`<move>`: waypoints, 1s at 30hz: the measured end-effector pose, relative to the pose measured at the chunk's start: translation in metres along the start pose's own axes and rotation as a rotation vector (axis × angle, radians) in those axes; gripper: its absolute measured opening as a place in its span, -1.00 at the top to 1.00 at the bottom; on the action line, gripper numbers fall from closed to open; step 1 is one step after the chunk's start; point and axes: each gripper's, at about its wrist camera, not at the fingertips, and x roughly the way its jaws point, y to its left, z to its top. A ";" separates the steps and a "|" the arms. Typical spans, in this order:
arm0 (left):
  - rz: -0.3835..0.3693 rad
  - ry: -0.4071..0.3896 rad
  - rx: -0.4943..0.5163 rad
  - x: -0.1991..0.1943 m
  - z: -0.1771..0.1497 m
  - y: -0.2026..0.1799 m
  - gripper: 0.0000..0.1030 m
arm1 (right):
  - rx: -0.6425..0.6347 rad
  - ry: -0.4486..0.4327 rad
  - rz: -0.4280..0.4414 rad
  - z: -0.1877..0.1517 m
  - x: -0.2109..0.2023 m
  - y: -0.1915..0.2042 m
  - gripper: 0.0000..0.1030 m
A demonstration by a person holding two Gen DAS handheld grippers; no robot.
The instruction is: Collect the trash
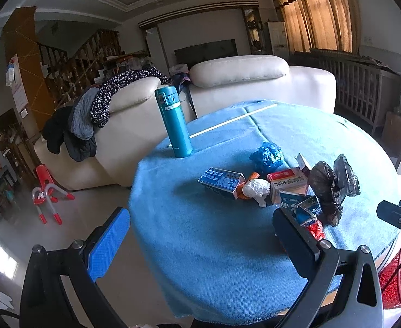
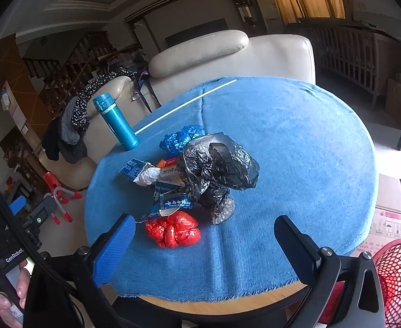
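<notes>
The right gripper [image 2: 204, 242] has its fingers spread wide and empty, with the soft, light, crumpled red plastic bag [image 2: 173, 231] lying between them on the blue cloth [image 2: 296, 150], easy to pinch at its puffy middle.

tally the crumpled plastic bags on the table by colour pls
Black bag: 1
Blue bag: 1
Red bag: 1
White bag: 1
Total: 4 crumpled bags, heaped with the cartons on the blue tablecloth.
</notes>
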 end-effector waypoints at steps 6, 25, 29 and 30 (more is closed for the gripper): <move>-0.005 0.018 0.000 0.009 -0.003 -0.001 -1.00 | 0.000 0.009 0.000 0.000 0.006 0.000 -1.00; -0.348 0.242 -0.069 0.076 -0.016 -0.010 -1.00 | -0.075 0.086 0.122 0.031 0.097 -0.016 -0.96; -0.396 0.263 -0.076 0.085 -0.014 -0.018 -1.00 | -0.039 0.147 0.192 0.040 0.132 -0.024 -0.69; -0.409 0.277 -0.074 0.088 -0.014 -0.020 -1.00 | -0.030 0.160 0.206 0.041 0.139 -0.026 -0.60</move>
